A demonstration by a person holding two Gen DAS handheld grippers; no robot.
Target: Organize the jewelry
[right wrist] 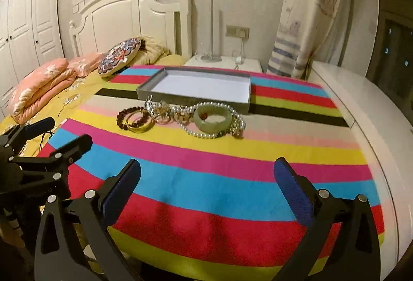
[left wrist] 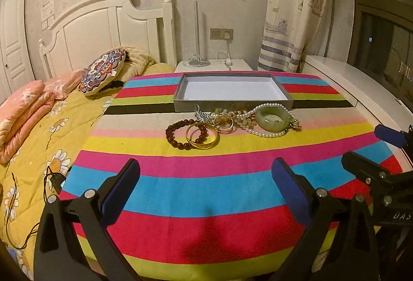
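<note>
A heap of jewelry lies on the striped cloth in front of a shallow grey tray (left wrist: pixel 233 101) (right wrist: pixel 191 99) with a white, bare floor. In the heap are a dark red bead bracelet (left wrist: pixel 180 133) (right wrist: pixel 124 117), gold bangles (left wrist: pixel 202 142) (right wrist: pixel 140 126), a green jade bangle (left wrist: pixel 272 119) (right wrist: pixel 213 121), a pearl necklace (left wrist: pixel 268 135) (right wrist: pixel 204 135) and small gold and silver pieces. My left gripper (left wrist: pixel 206 188) (right wrist: pixel 56 136) is open, well short of the heap. My right gripper (right wrist: pixel 207 188) (left wrist: pixel 374 149) is open too, equally far back.
The striped cloth (left wrist: pixel 206 190) (right wrist: pixel 232 177) covers a table. A bed (left wrist: pixel 38 139) with a yellow flowered quilt, pink folded blanket and round patterned cushion (left wrist: pixel 103 71) lies to the left. A white nightstand with a lamp stands behind. A white ledge (right wrist: pixel 361 105) and curtain are on the right.
</note>
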